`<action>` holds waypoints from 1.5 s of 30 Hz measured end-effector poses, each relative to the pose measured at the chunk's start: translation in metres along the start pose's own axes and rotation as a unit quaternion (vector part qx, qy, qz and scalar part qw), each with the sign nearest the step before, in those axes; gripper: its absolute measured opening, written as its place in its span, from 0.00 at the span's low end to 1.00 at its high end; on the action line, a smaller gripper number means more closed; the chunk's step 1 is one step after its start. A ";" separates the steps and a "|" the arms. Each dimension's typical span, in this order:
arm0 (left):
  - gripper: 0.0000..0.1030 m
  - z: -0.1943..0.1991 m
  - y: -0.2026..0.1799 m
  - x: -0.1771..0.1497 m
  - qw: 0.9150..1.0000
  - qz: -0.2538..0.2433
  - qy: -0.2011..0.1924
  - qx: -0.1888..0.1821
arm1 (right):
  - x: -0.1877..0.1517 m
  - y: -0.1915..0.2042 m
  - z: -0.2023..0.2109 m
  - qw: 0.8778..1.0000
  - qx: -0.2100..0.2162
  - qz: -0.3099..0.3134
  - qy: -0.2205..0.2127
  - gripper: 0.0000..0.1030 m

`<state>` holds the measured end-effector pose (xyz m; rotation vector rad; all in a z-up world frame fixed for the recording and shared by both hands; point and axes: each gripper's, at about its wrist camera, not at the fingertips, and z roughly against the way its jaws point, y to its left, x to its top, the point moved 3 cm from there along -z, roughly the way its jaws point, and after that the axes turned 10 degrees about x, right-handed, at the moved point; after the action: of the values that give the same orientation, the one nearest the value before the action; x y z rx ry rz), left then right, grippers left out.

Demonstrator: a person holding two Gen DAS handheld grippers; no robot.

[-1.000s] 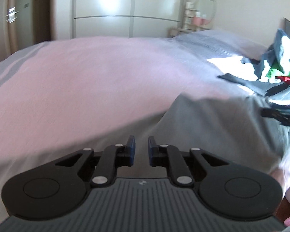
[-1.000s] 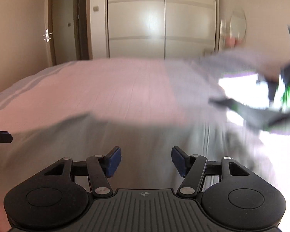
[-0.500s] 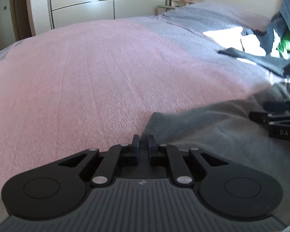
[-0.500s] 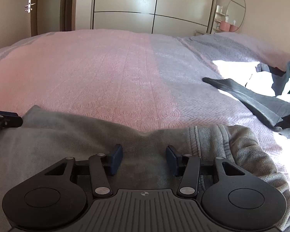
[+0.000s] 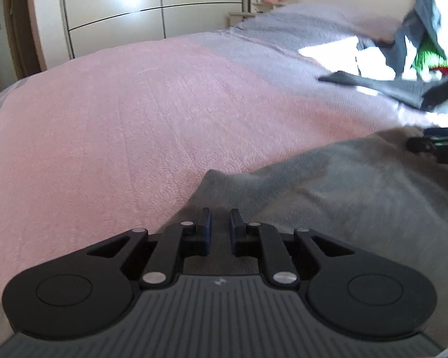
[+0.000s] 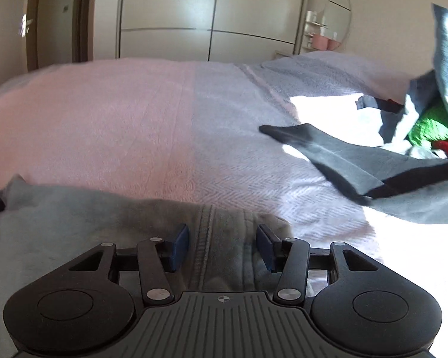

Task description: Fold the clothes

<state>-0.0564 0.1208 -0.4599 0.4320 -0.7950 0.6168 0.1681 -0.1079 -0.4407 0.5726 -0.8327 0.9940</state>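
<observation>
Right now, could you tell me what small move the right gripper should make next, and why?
Probably close the right gripper on the ribbed band of the grey garment: the band lies between its open pads, which do not seem to press it yet, so a grip there looks needed before any fold.

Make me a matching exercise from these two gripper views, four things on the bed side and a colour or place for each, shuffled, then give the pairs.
Things:
1. grey garment
2. bedspread
3. clothes pile
4. dark garment

Descriptions:
A. pink, changing to lilac-grey
B. heaped at the far right, with green and red showing
C. lying directly under both grippers
D. stretched flat between the sunlit patch and the pile

Pairs: 1-C, 2-A, 3-B, 4-D
</observation>
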 end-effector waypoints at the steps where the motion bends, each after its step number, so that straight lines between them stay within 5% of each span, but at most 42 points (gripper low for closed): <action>1: 0.11 0.013 0.005 -0.001 1.000 0.009 -0.007 -0.005 | 0.003 -0.001 0.018 1.000 0.005 -0.015 -0.017 0.48; 6: 0.12 0.067 0.009 -0.028 0.999 0.025 -0.028 -0.019 | -0.015 0.022 0.090 0.999 0.026 0.009 -0.045 0.48; 9: 0.12 0.058 0.004 -0.062 1.000 0.017 0.002 0.004 | -0.058 0.028 0.073 0.999 -0.004 0.045 0.022 0.48; 13: 0.12 0.073 0.005 -0.069 1.000 0.014 0.001 0.022 | -0.070 0.022 0.064 0.999 -0.006 0.036 0.035 0.47; 15: 0.12 0.095 0.021 -0.065 0.999 0.046 -0.017 0.011 | -0.054 0.030 0.074 0.998 -0.022 0.034 0.050 0.48; 17: 0.12 0.117 0.046 -0.065 0.997 0.064 -0.036 0.023 | -0.037 0.042 0.091 1.000 -0.019 0.010 0.021 0.48; 21: 0.12 0.128 0.106 -0.069 0.991 0.087 -0.037 0.089 | 0.001 0.102 0.081 0.996 0.088 -0.014 -0.023 0.48; 27: 0.12 0.095 0.178 -0.089 0.981 0.113 0.006 0.161 | 0.014 0.227 -0.004 0.985 0.172 0.024 0.011 0.48; 31: 0.14 0.073 0.190 -0.118 0.980 0.122 0.026 0.156 | -0.021 0.269 -0.058 0.986 0.134 0.060 0.077 0.48; 35: 0.14 0.088 0.192 -0.121 0.983 0.105 0.014 0.153 | -0.021 0.268 -0.056 0.988 0.120 0.064 0.075 0.48; 42: 0.13 0.160 0.264 -0.165 0.971 0.143 -0.016 0.190 | -0.025 0.279 0.018 0.987 0.152 0.030 0.029 0.48; 45: 0.14 0.167 0.302 -0.207 0.962 0.162 0.009 0.218 | -0.058 0.295 0.019 0.984 0.154 0.056 0.067 0.48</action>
<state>-0.4545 0.1782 -0.4743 0.7031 -0.7156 1.1096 -0.1192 -0.0187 -0.4626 0.7197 -0.6003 1.2618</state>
